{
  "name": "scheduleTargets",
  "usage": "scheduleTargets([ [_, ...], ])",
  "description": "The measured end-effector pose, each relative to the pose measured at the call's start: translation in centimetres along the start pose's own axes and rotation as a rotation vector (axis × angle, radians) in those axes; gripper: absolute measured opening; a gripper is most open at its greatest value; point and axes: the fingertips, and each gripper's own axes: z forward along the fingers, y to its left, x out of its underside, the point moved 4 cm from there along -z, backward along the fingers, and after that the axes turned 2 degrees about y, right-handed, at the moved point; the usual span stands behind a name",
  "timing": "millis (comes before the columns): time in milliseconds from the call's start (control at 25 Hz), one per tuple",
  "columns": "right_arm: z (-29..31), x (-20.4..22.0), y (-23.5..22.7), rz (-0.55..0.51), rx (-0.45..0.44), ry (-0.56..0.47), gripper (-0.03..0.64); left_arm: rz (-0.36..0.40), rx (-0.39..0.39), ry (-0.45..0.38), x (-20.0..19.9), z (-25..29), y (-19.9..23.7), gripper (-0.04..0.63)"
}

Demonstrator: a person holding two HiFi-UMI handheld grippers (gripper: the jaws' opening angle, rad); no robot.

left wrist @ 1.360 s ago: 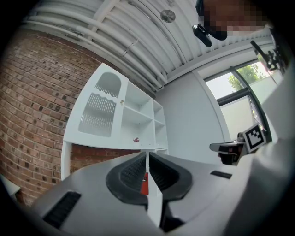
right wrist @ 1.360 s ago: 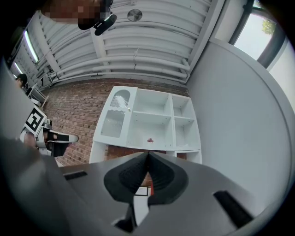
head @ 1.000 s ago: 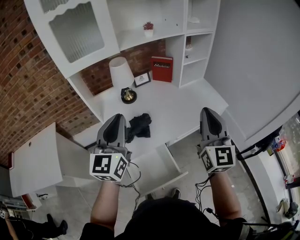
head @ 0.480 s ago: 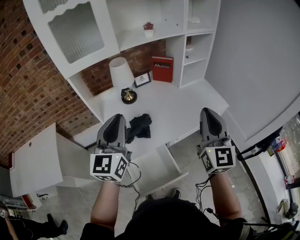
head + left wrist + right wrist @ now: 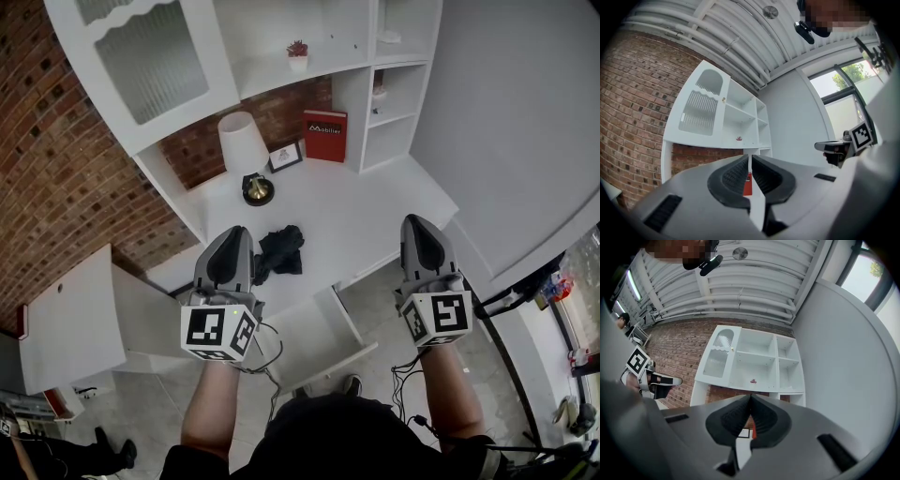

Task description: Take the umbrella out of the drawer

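Note:
A black folded umbrella [image 5: 281, 250] lies on the white desk top [image 5: 356, 216], just right of my left gripper [image 5: 231, 236]. Below the desk's front edge a white drawer [image 5: 323, 328] stands pulled out, and what it holds cannot be seen. My left gripper [image 5: 750, 158] is shut with nothing between its jaws. My right gripper [image 5: 418, 223] [image 5: 750, 396] hovers over the desk's right front corner, also shut and empty. Both point toward the shelf unit. Neither touches the umbrella.
At the back of the desk stand a white lamp [image 5: 243, 150], a small picture frame [image 5: 285, 157] and a red book [image 5: 323, 137]. White shelves [image 5: 309, 56] rise above, against a brick wall [image 5: 47, 169]. An open white door panel [image 5: 70, 319] juts out at the left.

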Motion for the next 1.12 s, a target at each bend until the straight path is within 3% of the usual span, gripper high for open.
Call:
scheduleTargets([
  [1120,-0.4,0.0,1.7,-0.007,0.043,0.015,0.0,-0.007,0.03,0.01,0.8,-0.6,2.1,0.025],
])
